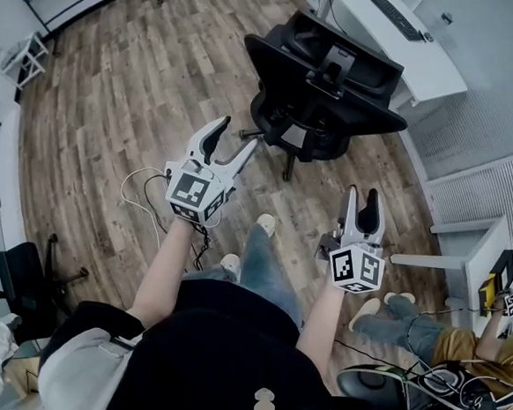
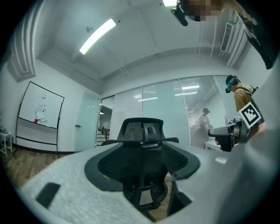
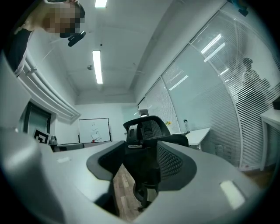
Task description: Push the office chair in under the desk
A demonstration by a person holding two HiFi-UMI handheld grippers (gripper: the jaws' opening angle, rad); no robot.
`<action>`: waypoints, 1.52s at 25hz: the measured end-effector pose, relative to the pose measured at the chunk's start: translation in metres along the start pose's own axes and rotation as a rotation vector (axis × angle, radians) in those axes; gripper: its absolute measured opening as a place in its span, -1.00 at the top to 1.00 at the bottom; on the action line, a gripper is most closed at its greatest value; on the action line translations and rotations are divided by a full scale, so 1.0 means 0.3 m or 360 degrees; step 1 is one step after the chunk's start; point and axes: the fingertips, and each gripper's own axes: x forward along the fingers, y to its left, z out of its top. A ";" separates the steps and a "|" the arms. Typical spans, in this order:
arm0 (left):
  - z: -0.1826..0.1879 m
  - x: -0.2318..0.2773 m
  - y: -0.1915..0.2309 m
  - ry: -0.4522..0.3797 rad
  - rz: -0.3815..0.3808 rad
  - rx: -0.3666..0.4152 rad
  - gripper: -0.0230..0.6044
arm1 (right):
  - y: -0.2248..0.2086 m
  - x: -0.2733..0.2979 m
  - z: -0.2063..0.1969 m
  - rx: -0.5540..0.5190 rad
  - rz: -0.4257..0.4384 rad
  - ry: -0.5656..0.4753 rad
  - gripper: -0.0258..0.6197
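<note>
Here the left gripper (image 1: 232, 143) has its fingers open, with nothing between them. The office chair (image 1: 324, 81) stands ahead, apart from it, with its backrest toward the person. The right gripper (image 1: 362, 199) is also open and empty. Probably both should press the backrest evenly, so the chair rolls straight under the near edge of the desk (image 1: 435, 72).

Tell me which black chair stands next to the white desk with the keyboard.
The mesh-backed office chair with the headrest, at the top of the head view beside the desk; the other chair stands far off at the left edge.
</note>
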 end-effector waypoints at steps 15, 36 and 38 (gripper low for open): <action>0.019 0.474 0.140 -0.0014 0.0042 0.0080 0.08 | -0.220 0.453 0.045 0.0039 0.0063 -0.0068 0.24; 0.006 0.831 0.257 0.0081 0.0053 0.0122 0.08 | -0.347 0.810 0.085 0.0106 0.0156 -0.0022 0.24; 0.010 0.843 0.260 0.0096 0.0032 0.0149 0.08 | -0.334 0.820 0.090 0.0062 0.0173 0.0003 0.24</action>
